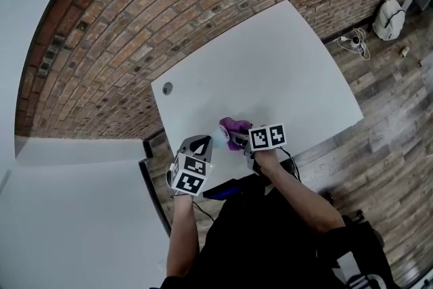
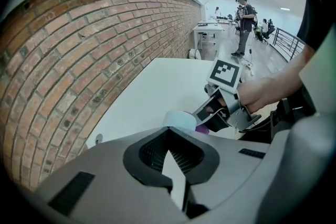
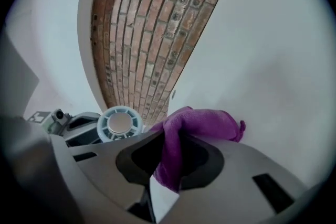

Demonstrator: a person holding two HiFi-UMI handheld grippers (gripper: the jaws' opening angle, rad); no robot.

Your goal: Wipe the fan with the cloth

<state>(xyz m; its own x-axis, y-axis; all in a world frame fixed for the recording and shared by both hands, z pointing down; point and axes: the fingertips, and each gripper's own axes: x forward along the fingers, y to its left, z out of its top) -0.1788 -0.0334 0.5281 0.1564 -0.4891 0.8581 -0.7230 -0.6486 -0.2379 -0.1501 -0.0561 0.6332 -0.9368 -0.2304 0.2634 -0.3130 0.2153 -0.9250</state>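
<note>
While one tool is needed to steady and the other to rub, the two grippers meet near the front edge of the white table (image 1: 270, 64), close in front of the person. The right gripper (image 3: 169, 157) has its jaws clenched on the purple cloth (image 3: 202, 122). They pinch a fold so that a loose bunch bulges past the tips, which I judge is a soft pad made ready for pressing on the fan (image 3: 119, 123).

The fan is just beside that bunch, and I cannot tell whether the two touch. It is also right at the tip of the left gripper (image 2: 173, 157), whose jaws are closed tight. Whether they pinch a handle or stand of the fan cannot be made out, but the placing suggests they brace it.

The fan is small and round, pale blue-white, with a plain disc at the hub and short radial slats around it forming the grille. Its face is turned toward the right gripper.
</note>
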